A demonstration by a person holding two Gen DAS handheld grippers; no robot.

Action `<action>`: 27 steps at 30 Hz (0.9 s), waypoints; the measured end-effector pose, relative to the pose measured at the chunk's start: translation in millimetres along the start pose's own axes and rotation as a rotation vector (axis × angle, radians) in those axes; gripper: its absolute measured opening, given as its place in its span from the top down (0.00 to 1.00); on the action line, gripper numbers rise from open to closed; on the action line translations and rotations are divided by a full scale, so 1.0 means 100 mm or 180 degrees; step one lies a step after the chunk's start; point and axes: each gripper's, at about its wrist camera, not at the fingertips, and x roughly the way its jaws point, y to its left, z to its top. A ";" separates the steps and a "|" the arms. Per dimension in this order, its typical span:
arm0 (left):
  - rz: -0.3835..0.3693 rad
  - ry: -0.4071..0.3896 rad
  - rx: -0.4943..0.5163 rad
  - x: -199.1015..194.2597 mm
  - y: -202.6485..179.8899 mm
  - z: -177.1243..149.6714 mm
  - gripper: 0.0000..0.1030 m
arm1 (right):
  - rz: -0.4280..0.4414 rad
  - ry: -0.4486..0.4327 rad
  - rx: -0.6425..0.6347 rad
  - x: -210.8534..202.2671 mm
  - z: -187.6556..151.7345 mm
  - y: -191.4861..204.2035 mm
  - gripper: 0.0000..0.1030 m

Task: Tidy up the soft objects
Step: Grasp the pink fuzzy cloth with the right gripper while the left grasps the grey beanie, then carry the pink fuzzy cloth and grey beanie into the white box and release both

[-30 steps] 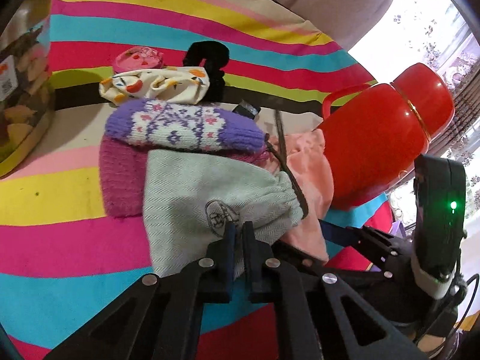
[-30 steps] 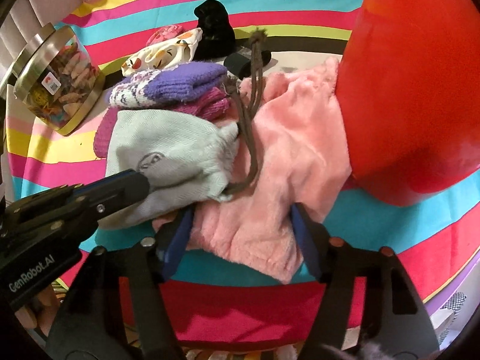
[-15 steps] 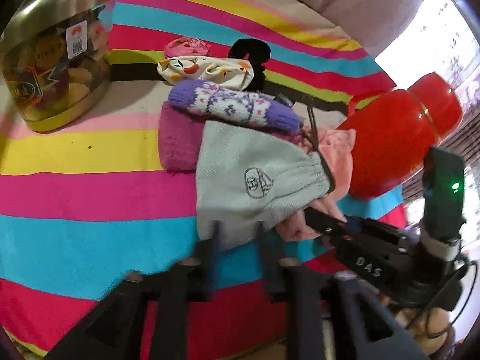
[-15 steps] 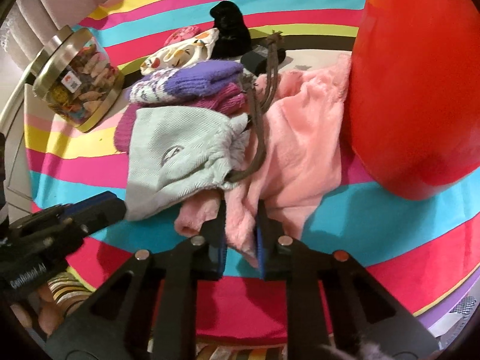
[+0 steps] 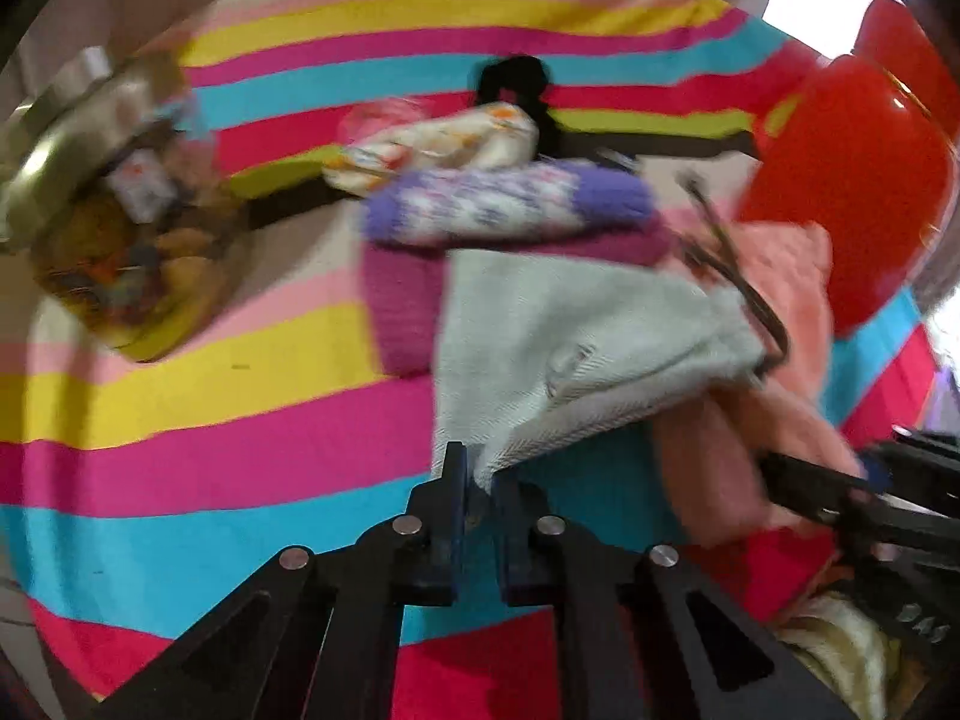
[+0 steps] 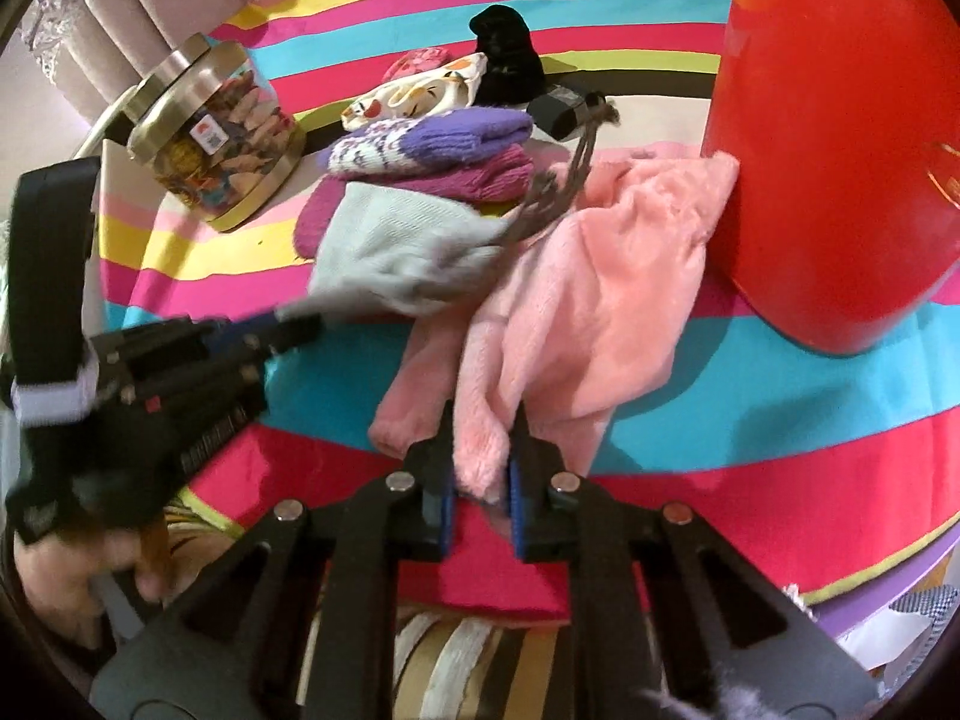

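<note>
A pale green drawstring bag (image 5: pixel 570 348) lies on the striped cloth, overlapping a pink fluffy garment (image 6: pixel 600 312). My left gripper (image 5: pixel 477 480) is shut on the bag's near corner, which is lifted a little; the right wrist view shows that gripper (image 6: pixel 300 324) at the bag's (image 6: pixel 408 246) left edge. My right gripper (image 6: pixel 480 468) is shut on the near hem of the pink garment, with fleece bunched between the blue pads. The bag's brown cord (image 6: pixel 558 192) trails over the garment.
Behind the bag lie a purple patterned knit (image 6: pixel 432 138), a magenta knit (image 6: pixel 480 180), a white printed cloth (image 6: pixel 420 90) and a black item (image 6: pixel 504 54). A big red jug (image 6: pixel 840 150) stands right against the pink garment. A gold-lidded jar (image 6: pixel 222 138) stands left.
My left gripper opened, drew back and shut again on the bag's near corner. My right gripper went from open around the pink hem to shut on it and drew it up slightly.
</note>
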 end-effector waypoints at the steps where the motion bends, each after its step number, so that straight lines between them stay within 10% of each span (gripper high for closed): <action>1: 0.0073 -0.0020 -0.0004 -0.03 0.05 -0.01 0.92 | 0.0016 0.0002 0.0010 -0.02 -0.01 -0.01 0.84; 12: 0.0607 0.0182 -0.0436 -0.14 0.73 -0.23 0.82 | 0.0143 -0.0050 0.0150 -0.38 -0.32 -0.17 0.84; 16: 0.0699 0.0151 -0.0866 -0.26 0.94 -0.41 0.34 | 0.0186 -0.0096 0.0181 -0.51 -0.42 -0.24 0.84; 18: 0.0661 0.0124 -0.1087 -0.32 1.09 -0.46 0.31 | 0.0209 -0.0134 0.0206 -0.59 -0.47 -0.29 0.84; 27: -0.0917 0.0324 -0.2326 -0.16 1.07 -0.65 0.32 | 0.0285 -0.0319 0.0332 -1.00 -0.67 -0.58 0.85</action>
